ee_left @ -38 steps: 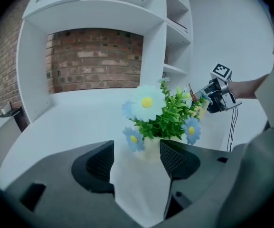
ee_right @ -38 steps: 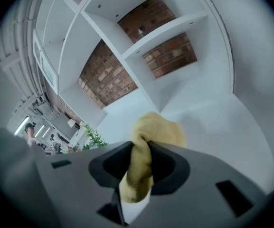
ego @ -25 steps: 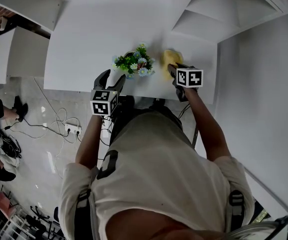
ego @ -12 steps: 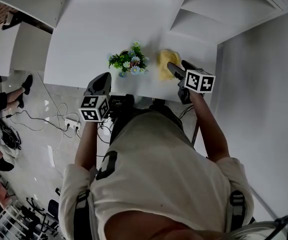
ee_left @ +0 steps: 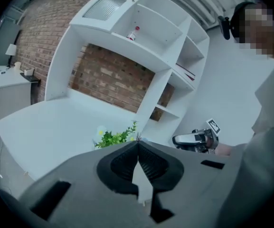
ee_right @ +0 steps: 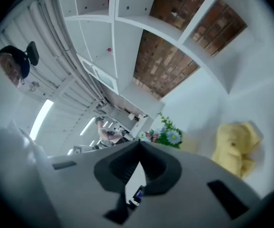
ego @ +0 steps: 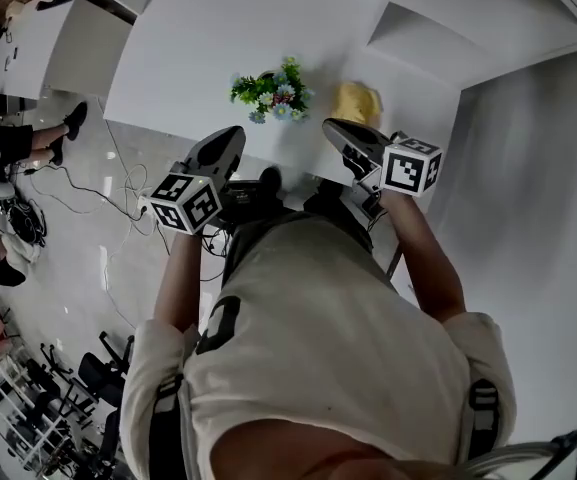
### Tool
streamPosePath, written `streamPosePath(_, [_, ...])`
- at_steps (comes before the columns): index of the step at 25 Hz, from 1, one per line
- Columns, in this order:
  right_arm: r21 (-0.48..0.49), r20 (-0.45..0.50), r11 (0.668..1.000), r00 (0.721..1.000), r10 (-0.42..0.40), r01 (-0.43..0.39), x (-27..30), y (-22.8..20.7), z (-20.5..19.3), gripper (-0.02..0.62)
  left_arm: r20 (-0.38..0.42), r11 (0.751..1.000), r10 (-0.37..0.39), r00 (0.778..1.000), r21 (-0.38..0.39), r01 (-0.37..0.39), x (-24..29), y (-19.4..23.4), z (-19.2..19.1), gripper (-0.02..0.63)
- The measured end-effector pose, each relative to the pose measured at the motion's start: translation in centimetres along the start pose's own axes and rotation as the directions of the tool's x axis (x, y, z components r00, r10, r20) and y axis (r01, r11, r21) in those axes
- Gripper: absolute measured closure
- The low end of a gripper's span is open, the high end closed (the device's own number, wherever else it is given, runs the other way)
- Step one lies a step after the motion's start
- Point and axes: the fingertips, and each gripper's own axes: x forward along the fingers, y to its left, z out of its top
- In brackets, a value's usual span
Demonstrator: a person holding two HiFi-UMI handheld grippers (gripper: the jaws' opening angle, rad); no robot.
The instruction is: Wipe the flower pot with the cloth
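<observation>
Wiping was judged not under way; crumpled yellow cloth (ego: 356, 100) was to be grasped; left hand-held gripper (ego: 232, 136) shut empty, right hand-held gripper (ego: 332, 127) just closed empty.

The right gripper (ego: 331, 128) lets go of the yellow cloth (ego: 356, 101), closes its jaws on nothing and draws back toward the frame's middle, while the left gripper (ego: 234, 136) also closes empty, pulling away from the flower pot (ego: 271, 92).

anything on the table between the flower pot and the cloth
Nothing. The head view shows only bare white table between the flower pot and the cloth. The right gripper view shows the same empty gap.
</observation>
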Motion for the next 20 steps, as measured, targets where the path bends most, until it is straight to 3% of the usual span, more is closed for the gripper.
streamPosePath(3, [0.024,-0.017,0.996,0.997,0.081,-0.081,1.2,3.5,-1.5,0.584,-0.029,0.999,-0.003,1.000,0.044,0.004,-1.1,-0.1,-0.5,0.586])
streamPosePath(7, [0.065,-0.024,0.992,0.994,0.109,-0.107,2.5,6.5,-4.3,0.584,-0.033,0.999,-0.030,0.999,0.044,0.032,-2.3,0.6,-1.3,0.584])
streamPosePath(12, [0.175,-0.007,0.982,0.997,0.078,-0.076,5.5,9.4,-8.7,0.584,-0.034,0.992,-0.110,0.993,0.055,0.112,-4.8,2.3,-2.9,0.584])
streamPosePath(20, [0.143,0.004,0.990,1.000,-0.008,0.008,9.0,13.5,-14.6,0.584,-0.033,0.976,-0.213,0.976,-0.046,0.212,-10.7,6.4,-5.5,0.585])
